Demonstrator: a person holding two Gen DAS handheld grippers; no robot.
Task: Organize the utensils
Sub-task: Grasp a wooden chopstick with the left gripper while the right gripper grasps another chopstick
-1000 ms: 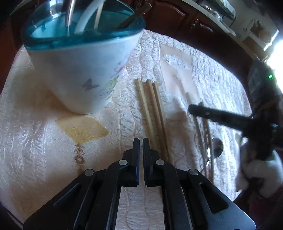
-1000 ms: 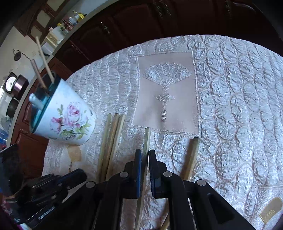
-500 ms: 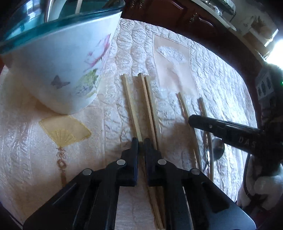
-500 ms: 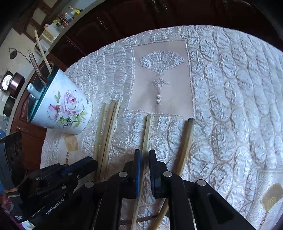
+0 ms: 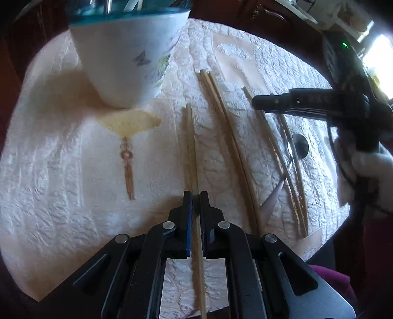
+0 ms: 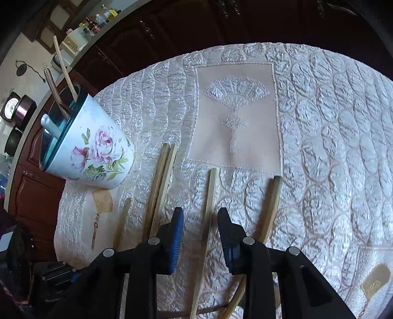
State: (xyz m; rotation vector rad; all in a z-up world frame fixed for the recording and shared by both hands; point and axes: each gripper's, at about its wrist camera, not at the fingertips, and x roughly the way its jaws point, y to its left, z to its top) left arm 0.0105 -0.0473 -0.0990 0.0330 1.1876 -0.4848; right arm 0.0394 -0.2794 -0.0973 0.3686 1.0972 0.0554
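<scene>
A floral cup [image 5: 127, 61] [image 6: 98, 152] with a teal rim stands on the cloth and holds several utensils [image 6: 61, 56]. My left gripper [image 5: 195, 203] is shut on one pale chopstick [image 5: 190, 137], which runs between its pads toward the cup; the same chopstick [image 6: 122, 220] looks blurred in the right wrist view. A pair of chopsticks [image 5: 228, 137] [image 6: 159, 191] lies to its right. The jaws of my right gripper [image 6: 200, 213] are opening astride another chopstick [image 6: 211, 191], pads clear of it. A darker chopstick [image 6: 270, 211] lies beside it, with a metal spoon [image 5: 298, 147] underneath.
The quilted white tablecloth [image 6: 331, 122] covers a round table with an embroidered fan panel [image 6: 235, 98]. Dark wooden cabinets [image 6: 221, 22] stand behind the far edge. A hand in a white fluffy sleeve [image 5: 363, 171] holds the right gripper [image 5: 270, 103]. The cloth to the right carries nothing.
My left gripper has closed on one chopstick of the group of three and drawn it left, away from the other two. My right gripper's jaws have spread apart over their chopstick.
</scene>
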